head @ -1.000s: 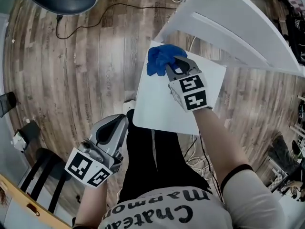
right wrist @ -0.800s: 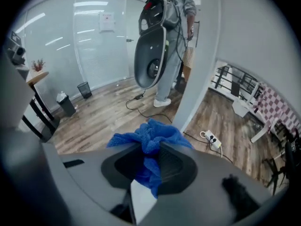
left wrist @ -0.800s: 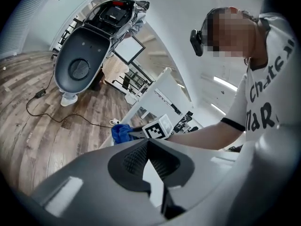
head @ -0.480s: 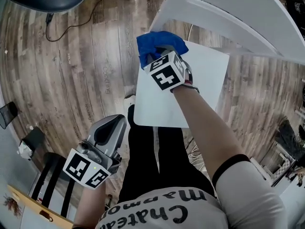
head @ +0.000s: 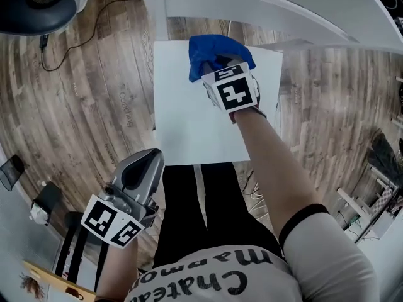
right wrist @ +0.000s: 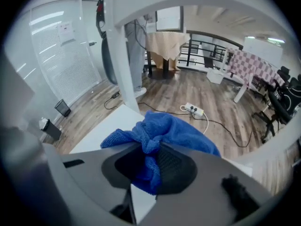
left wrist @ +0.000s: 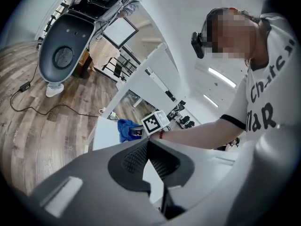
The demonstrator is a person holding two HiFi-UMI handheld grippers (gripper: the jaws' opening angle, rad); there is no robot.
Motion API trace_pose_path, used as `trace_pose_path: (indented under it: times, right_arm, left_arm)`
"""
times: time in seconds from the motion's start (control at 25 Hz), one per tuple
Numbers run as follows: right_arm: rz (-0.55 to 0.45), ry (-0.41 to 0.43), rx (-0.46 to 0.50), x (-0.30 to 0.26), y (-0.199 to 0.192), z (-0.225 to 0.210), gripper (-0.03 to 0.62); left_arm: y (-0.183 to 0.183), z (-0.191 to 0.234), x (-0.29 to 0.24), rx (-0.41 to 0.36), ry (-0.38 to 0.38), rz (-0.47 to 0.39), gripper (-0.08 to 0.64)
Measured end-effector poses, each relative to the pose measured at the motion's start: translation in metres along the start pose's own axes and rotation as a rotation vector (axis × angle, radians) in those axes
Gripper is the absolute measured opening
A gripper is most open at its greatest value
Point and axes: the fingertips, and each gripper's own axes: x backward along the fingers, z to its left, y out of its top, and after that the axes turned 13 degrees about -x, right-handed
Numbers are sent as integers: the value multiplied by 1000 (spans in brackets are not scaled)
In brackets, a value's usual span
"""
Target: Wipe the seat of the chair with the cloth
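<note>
A white square chair seat (head: 189, 118) lies below me, with the chair's white back (head: 264, 5) along its far edge. A crumpled blue cloth (head: 214, 52) rests on the far middle of the seat. My right gripper (head: 217, 68) is shut on the cloth and presses it to the seat; in the right gripper view the cloth (right wrist: 162, 133) bunches between the jaws. My left gripper (head: 141, 168) hangs off the seat's near left corner, over the floor, shut with nothing in it. The left gripper view shows the cloth (left wrist: 126, 128) on the seat (left wrist: 104, 134) from afar.
Wood floor (head: 75, 106) surrounds the chair. A dark round appliance (head: 38, 5) with a cable stands at the far left. A power strip and cord (right wrist: 196, 110) lie on the floor beyond the seat. My legs in black trousers (head: 201, 212) stand at the seat's near edge.
My right gripper has dragged the cloth from the seat's far left corner toward the far middle. The view shifted so the seat looks squarer. The left gripper stayed put.
</note>
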Motion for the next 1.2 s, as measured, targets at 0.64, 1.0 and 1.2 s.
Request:
trace_pose_path:
  times: [0.64,1.0,1.2]
  right_arm:
    - [-85,-237,-162,85,-81,-182,83]
    - [-145,-43,26,107,-58,-94,83]
    - [-144,247,134,101,-57,47,84]
  left_arm:
    - [-13,-60,-73,-58,-128,90,3]
    - [-33,-47,-73,-12,-50,97,3]
    - [-33,-34,-59,-15,-26,75,3]
